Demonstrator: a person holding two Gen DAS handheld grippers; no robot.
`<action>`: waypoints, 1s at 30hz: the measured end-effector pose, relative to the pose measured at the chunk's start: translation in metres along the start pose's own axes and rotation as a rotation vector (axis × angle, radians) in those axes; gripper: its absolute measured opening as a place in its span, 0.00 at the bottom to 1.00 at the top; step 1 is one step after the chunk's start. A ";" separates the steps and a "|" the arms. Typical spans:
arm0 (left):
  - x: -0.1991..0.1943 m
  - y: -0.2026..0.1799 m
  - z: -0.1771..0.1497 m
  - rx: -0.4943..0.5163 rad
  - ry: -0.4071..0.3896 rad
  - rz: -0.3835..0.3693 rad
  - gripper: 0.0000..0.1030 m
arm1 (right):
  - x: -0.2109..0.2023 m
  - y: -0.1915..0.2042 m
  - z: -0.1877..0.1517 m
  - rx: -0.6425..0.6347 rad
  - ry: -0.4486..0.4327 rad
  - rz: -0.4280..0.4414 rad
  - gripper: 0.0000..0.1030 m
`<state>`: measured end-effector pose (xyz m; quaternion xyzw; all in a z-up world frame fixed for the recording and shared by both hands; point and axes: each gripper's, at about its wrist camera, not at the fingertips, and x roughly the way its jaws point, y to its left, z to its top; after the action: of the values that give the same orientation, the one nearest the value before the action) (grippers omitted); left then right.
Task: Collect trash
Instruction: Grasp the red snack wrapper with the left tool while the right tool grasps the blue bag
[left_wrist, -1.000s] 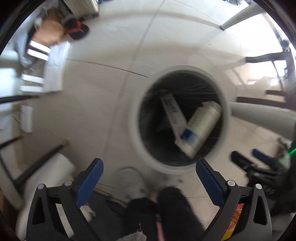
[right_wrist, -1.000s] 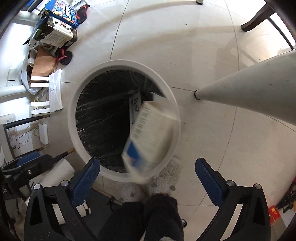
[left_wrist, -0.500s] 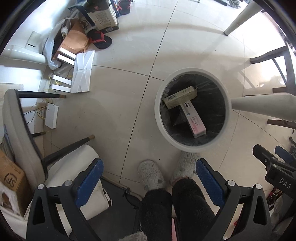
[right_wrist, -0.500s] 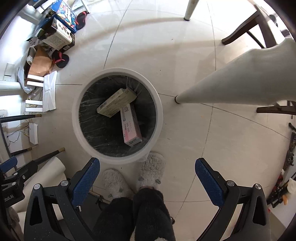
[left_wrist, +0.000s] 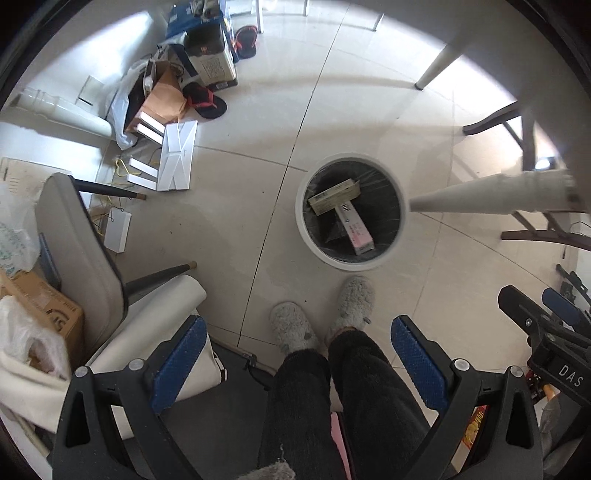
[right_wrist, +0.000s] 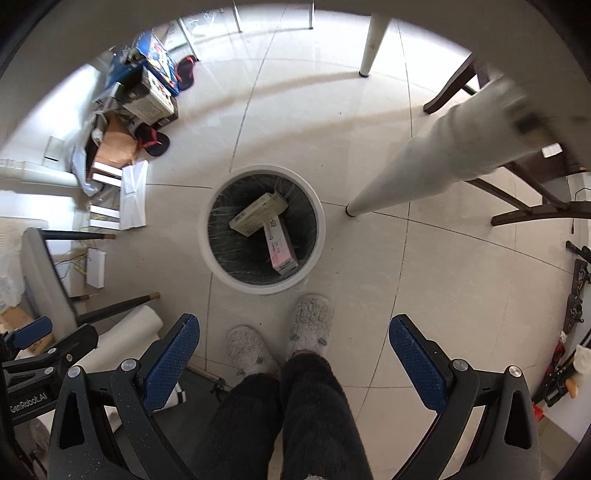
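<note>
— Two grippers, how do they stand?
— Left gripper (left_wrist: 295, 354) and right gripper (right_wrist: 293, 350) both spread wide, holding nothing.
— How many boxes?
— Two, in the round white bin (right_wrist: 221, 266) with its black liner: a beige box (right_wrist: 256, 215) lying across a pink-and-white box (right_wrist: 280, 245).

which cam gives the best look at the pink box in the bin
The right wrist view: the pink box lies near the picture's centre, larger and seen almost straight down inside the trash bin. The left wrist view shows the same box smaller and off to the right, its upper end under the tan box.
</note>
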<state>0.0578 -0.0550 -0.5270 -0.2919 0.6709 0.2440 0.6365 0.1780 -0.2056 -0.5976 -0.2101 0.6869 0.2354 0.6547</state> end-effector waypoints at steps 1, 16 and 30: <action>-0.011 -0.001 -0.003 0.003 -0.008 -0.002 0.99 | -0.015 0.000 -0.003 0.001 -0.009 0.004 1.00; -0.178 -0.011 0.005 0.005 -0.196 -0.030 1.00 | -0.236 0.000 -0.013 0.068 -0.139 0.140 0.99; -0.199 0.036 0.199 -0.376 -0.198 0.064 1.00 | -0.240 -0.061 0.254 0.280 -0.173 0.199 0.99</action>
<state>0.1778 0.1263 -0.3447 -0.3587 0.5567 0.4124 0.6256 0.4305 -0.1072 -0.3688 -0.0272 0.6715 0.2183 0.7076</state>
